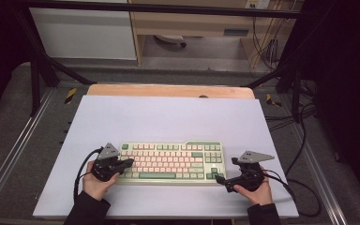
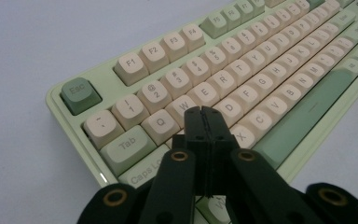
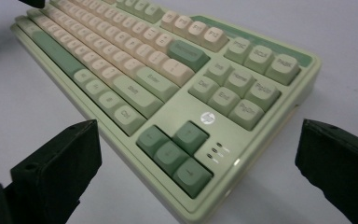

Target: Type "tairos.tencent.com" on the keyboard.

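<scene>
Closest, left gripper (image 2: 203, 112) fingers together over keyboard (image 1: 171, 161), right gripper (image 1: 221, 181) fingers apart, on white tabletop (image 1: 168, 117).

Two matte black two-jaw grippers, left (image 1: 130, 162) and right (image 1: 219, 179), each topped by a grey triangular plate; brass-ringed pivots behind the jaws; black cables trailing rearward; dark sleeves.

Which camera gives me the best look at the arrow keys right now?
The right gripper view: the arrow keys sit close and sharp between its open jaws, at the keyboard's near corner. The high view shows them as small green keys beside the right gripper. The left gripper view looks along the letter rows instead.
</scene>
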Motion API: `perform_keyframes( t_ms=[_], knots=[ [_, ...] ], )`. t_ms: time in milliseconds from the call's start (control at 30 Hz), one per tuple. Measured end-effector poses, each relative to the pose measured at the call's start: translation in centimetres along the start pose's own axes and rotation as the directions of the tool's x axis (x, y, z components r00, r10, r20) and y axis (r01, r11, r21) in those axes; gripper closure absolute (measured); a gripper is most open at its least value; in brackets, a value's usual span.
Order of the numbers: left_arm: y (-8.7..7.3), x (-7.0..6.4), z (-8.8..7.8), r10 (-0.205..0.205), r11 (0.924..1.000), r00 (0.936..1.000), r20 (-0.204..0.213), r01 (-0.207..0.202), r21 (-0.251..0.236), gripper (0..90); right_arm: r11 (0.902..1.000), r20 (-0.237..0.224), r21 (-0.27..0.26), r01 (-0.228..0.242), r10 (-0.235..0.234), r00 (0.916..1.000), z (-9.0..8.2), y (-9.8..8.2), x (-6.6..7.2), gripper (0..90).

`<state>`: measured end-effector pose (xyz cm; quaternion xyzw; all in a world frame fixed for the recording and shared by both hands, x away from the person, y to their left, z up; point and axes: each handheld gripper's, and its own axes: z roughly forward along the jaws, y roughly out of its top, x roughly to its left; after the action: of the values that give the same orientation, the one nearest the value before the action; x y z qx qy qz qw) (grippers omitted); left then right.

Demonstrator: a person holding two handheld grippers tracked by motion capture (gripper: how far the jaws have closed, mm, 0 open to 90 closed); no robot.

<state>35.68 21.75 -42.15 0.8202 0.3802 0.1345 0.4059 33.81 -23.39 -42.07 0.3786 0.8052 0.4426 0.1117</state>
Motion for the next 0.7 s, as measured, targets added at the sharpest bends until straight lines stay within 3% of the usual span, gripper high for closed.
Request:
perform_keyframes(
  t_ms=[100, 467, 700],
  knots=[
    [0.0, 0.1, -0.1, 0.001, 1.0000, 1.0000, -0.001, -0.001, -0.004, 89.9, 0.9999, -0.019, -0.012, 0.005, -0.005, 0.9998, 0.4, 0.5, 0.5, 7.3],
    [0.0, 0.1, -0.1, 0.002, 1.0000, 1.0000, 0.001, -0.002, -0.007, 89.9, 0.9981, -0.066, -0.032, 0.052, -0.054, 0.9964, 2.2, 2.3, 2.5, 40.4],
    [0.0, 0.1, -0.2, -0.002, 0.9999, 1.0000, 0.002, 0.002, -0.015, 90.0, 0.9988, -0.081, -0.029, 0.039, -0.042, 0.9959, 3.0, 3.0, 3.3, 51.3]
  ],
)
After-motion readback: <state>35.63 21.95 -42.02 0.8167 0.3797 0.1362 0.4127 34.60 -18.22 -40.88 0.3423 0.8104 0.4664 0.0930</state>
